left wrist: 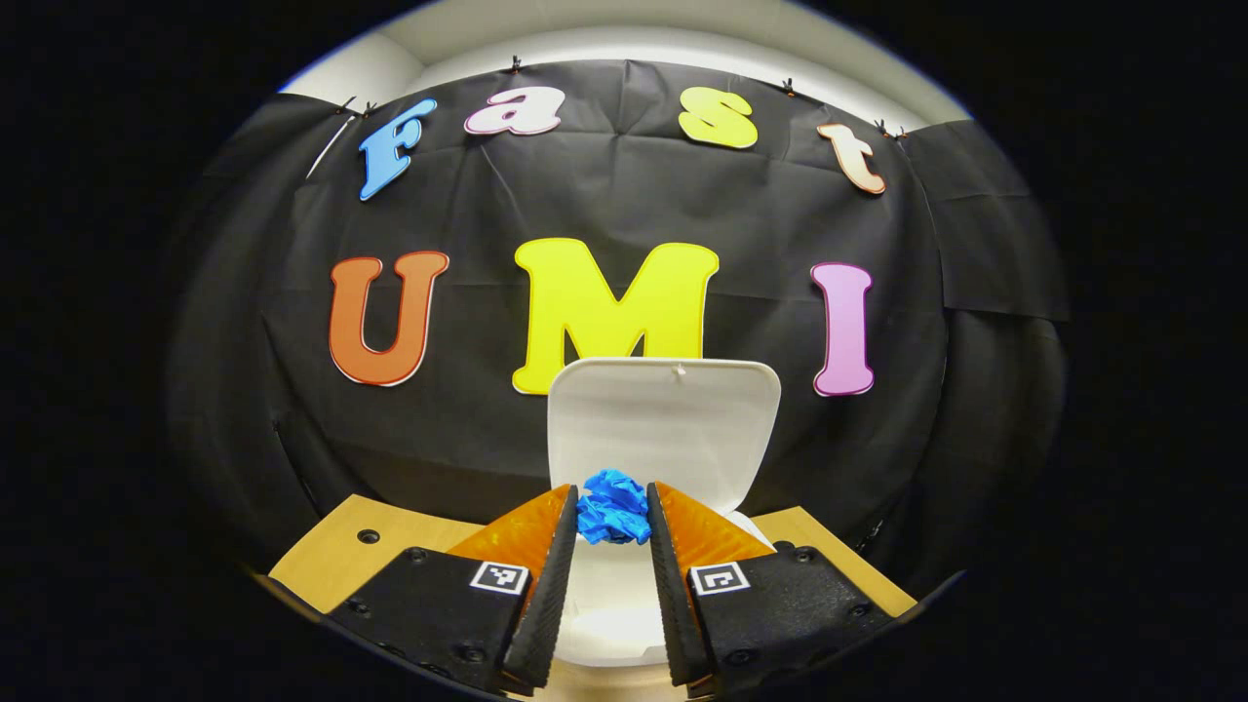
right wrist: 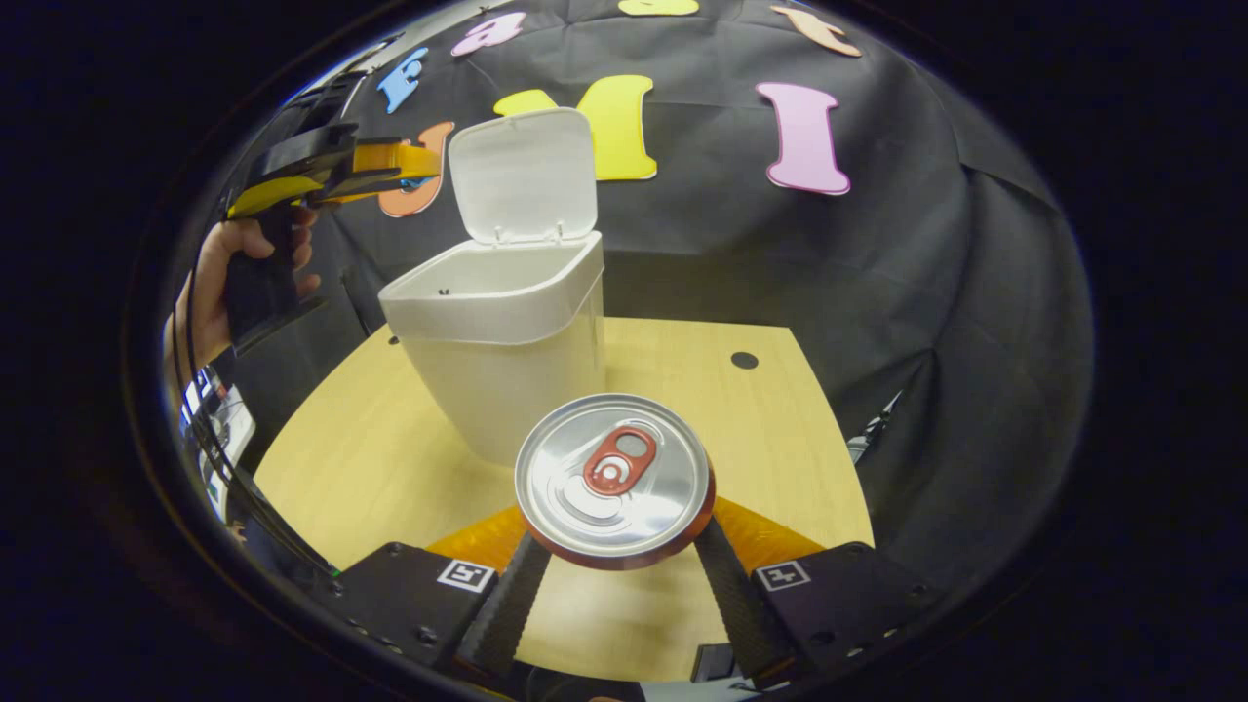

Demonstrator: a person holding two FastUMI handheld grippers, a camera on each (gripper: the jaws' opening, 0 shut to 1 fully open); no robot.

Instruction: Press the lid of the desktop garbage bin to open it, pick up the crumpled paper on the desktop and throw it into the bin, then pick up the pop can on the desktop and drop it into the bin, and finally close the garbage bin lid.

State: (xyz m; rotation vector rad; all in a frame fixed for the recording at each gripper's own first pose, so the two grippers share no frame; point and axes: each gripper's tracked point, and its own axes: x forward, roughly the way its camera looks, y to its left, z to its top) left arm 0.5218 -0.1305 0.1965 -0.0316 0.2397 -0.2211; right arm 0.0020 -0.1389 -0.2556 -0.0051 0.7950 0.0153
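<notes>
Now: paper over the open bin (left wrist: 624, 604)
Left gripper (left wrist: 612, 512) clamps the crumpled paper (left wrist: 613, 507); right gripper (right wrist: 614, 556) grips the pop can (right wrist: 612, 481).

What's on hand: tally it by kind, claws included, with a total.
White plastic bins with raised lid: 1
Blue crumpled paper balls: 1
Silver-topped pop cans with red tab: 1
Claws, left claw and right claw: 2
Total: 5

**Both grippers closed on loads**

The left gripper (left wrist: 612, 522) is holding its fingers (left wrist: 546, 585) pinched together, a load clamped between the tips. The right gripper (right wrist: 614, 575) is gripping likewise. A hand (right wrist: 210, 302) is wrapping the left gripper's handle, raised high.
</notes>
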